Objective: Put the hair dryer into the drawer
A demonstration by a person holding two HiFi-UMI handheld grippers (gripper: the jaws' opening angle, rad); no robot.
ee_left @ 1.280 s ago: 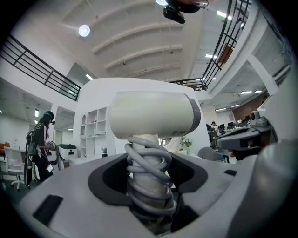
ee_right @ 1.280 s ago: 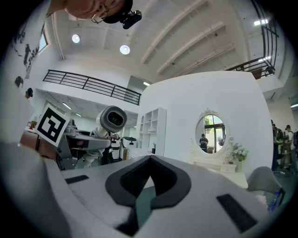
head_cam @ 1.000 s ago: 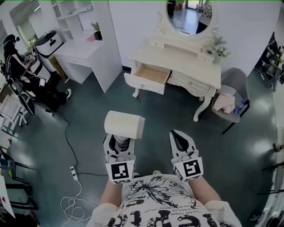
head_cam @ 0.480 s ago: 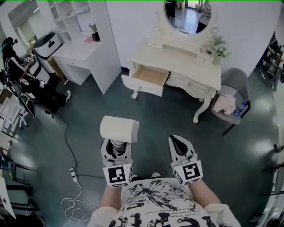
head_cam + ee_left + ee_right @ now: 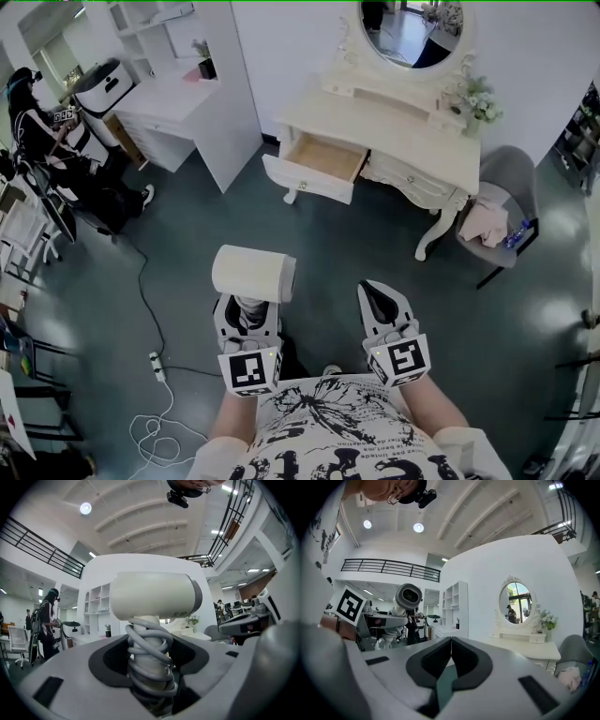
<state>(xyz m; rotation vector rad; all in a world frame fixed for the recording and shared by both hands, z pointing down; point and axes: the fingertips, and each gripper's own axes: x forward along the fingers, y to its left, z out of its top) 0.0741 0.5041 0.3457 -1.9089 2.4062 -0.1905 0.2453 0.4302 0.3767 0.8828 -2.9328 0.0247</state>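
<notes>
The cream hair dryer (image 5: 253, 274) stands upright over my left gripper (image 5: 248, 309), which is shut on its cord-wrapped handle (image 5: 149, 656). In the left gripper view the dryer's barrel (image 5: 154, 596) lies crosswise above the jaws. My right gripper (image 5: 380, 298) is beside it to the right, shut with nothing in it; its tips (image 5: 451, 641) meet. From the right gripper view the dryer (image 5: 408, 596) shows at the left. The cream dressing table (image 5: 394, 122) stands ahead across the floor, and its left drawer (image 5: 323, 159) is pulled open and looks empty.
A grey chair (image 5: 502, 178) with cloth on it stands right of the dressing table. A white desk (image 5: 173, 98) and shelves are at the back left, with a seated person (image 5: 37, 141) beyond. A power strip and cable (image 5: 155, 366) lie on the dark floor at my left.
Both grippers have sunk slightly lower in the head view, the dryer going with the left one. Neither grip has changed.
</notes>
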